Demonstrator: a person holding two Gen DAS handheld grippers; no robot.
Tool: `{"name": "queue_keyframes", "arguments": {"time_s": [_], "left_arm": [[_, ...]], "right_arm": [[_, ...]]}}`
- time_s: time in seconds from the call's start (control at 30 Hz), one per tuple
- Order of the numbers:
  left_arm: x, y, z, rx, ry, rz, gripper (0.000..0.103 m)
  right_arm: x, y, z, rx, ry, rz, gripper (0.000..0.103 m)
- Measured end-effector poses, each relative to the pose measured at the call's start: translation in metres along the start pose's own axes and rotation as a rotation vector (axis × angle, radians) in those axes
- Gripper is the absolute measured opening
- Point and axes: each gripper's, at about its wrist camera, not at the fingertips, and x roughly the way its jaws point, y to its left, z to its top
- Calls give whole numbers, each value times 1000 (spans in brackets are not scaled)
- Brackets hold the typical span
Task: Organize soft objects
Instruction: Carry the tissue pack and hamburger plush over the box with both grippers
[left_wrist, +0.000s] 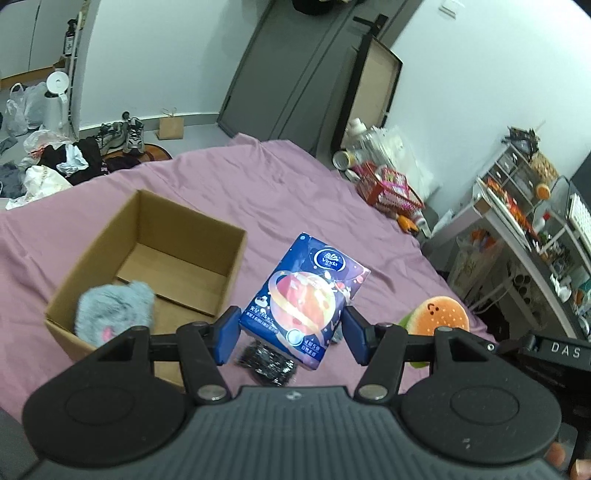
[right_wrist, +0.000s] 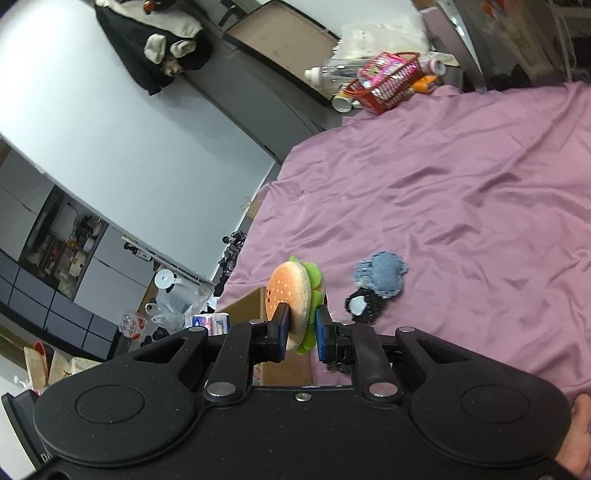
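My left gripper (left_wrist: 291, 323) is shut on a blue tissue pack (left_wrist: 310, 280) with a planet print, held tilted above the purple bed sheet (left_wrist: 288, 192). To its left, an open cardboard box (left_wrist: 147, 258) holds a blurred grey fluffy toy (left_wrist: 114, 310) at its near corner. My right gripper (right_wrist: 301, 314) is shut on a burger plush (right_wrist: 291, 291), pinching it across bun and green lettuce. That burger plush (left_wrist: 439, 314) also shows at the right of the left wrist view. A black soft item (left_wrist: 266, 363) lies on the sheet under the pack.
A blue-grey soft piece (right_wrist: 384, 278) and a black item (right_wrist: 364, 304) lie on the sheet (right_wrist: 461, 184) beyond the right gripper. A red basket (left_wrist: 391, 192) and bottles sit at the bed's far corner. A cluttered shelf (left_wrist: 535, 229) stands right of the bed.
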Motion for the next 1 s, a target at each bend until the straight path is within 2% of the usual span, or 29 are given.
{"name": "queue_keyframes", "arguments": {"time_s": [0.37, 0.57, 0.8, 1.0], "left_arm": [[-21, 48, 25, -38, -34, -14, 58], [-19, 79, 29, -83, -22, -21, 58], [-5, 103, 24, -114, 26, -30, 58], [13, 116, 14, -132, 88, -39, 59]], "right_arm": [[4, 49, -12, -93, 10, -44, 15], [19, 84, -15, -208, 76, -76, 15], [51, 115, -27, -312, 152, -128, 15], [72, 120, -30, -330, 178, -164, 15]]}}
